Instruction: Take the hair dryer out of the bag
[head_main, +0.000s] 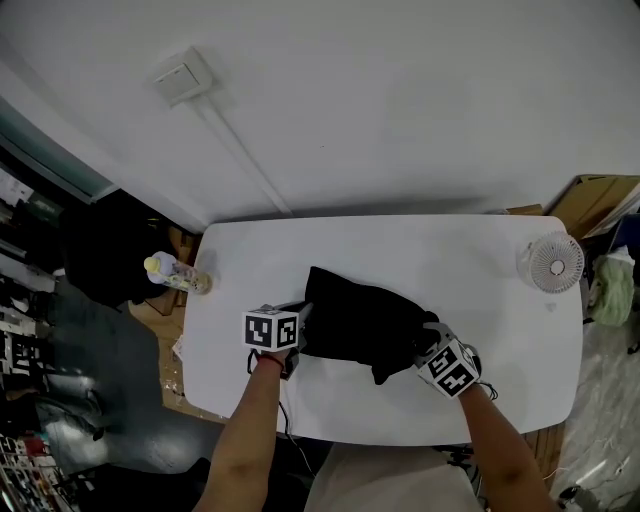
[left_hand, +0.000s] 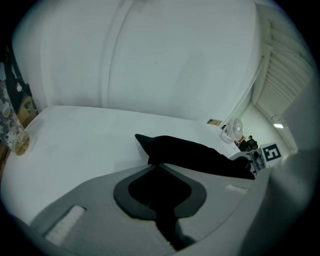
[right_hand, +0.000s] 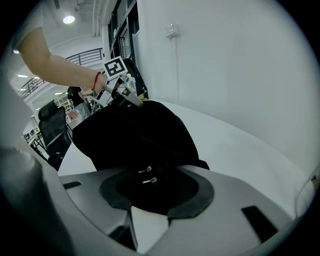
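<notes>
A black bag (head_main: 360, 320) lies in the middle of the white table (head_main: 420, 250). My left gripper (head_main: 302, 322) is at the bag's left edge, shut on a fold of its black fabric (left_hand: 161, 172). At the bag's right end is my right gripper (head_main: 426, 342). In the right gripper view a black thing with two metal plug prongs (right_hand: 146, 171) fills the gap between the jaws, which grip it at the bag's mouth (right_hand: 135, 130). The rest of the hair dryer is hidden in the bag. A black end (head_main: 380, 376) sticks out towards me beside the right gripper.
A small white fan (head_main: 552, 262) stands at the table's far right corner. A bottle (head_main: 175, 272) stands at the table's left edge. A wall runs behind the table. Chairs and clutter fill the floor at the left.
</notes>
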